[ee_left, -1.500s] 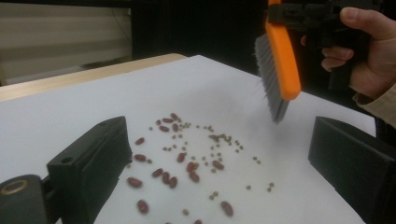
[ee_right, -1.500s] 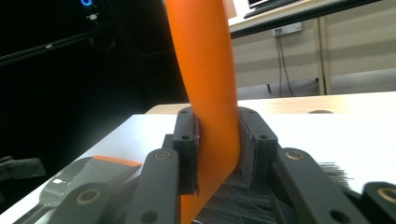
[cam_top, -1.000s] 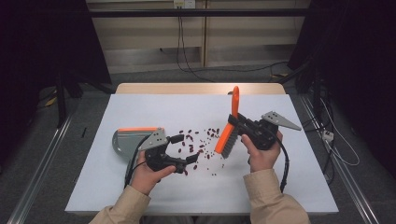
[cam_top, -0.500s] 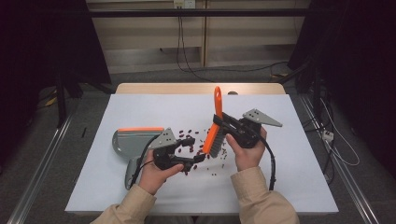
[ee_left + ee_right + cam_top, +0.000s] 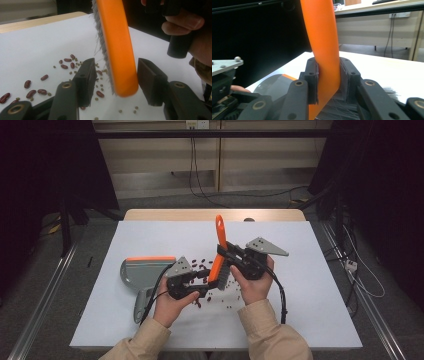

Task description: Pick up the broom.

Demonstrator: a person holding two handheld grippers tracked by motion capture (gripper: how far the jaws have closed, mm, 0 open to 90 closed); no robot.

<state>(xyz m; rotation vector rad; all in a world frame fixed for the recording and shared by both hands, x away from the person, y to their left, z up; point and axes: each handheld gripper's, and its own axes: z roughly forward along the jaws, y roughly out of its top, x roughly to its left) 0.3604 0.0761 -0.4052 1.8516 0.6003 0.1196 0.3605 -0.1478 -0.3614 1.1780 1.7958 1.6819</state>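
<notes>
On the white bench (image 5: 310, 285) the right gripper (image 5: 231, 254) has its fingers (image 5: 312, 75) clamped on the orange brush (image 5: 218, 251), gripping it where the handle meets the head; in the right gripper view both pads press flat against the orange plastic, with the grey bristles spreading out below them. The brush stands steeply tilted, handle up and away from the person, head down over a scatter of dark red beans (image 5: 200, 265) and smaller greenish grains near the middle of the bench. The left gripper (image 5: 201, 284) sits just beside it on the left, and its fingers (image 5: 86, 77) have just been closing with the brush head between them; in the left gripper view they stand at a narrow gap, one on the bristle side and the other on the orange back, and a sliver of space shows on each side, so they do not press yet. A grey dustpan (image 5: 142, 272) with an orange front edge lies flat to the left of the left hand, close to it
</notes>
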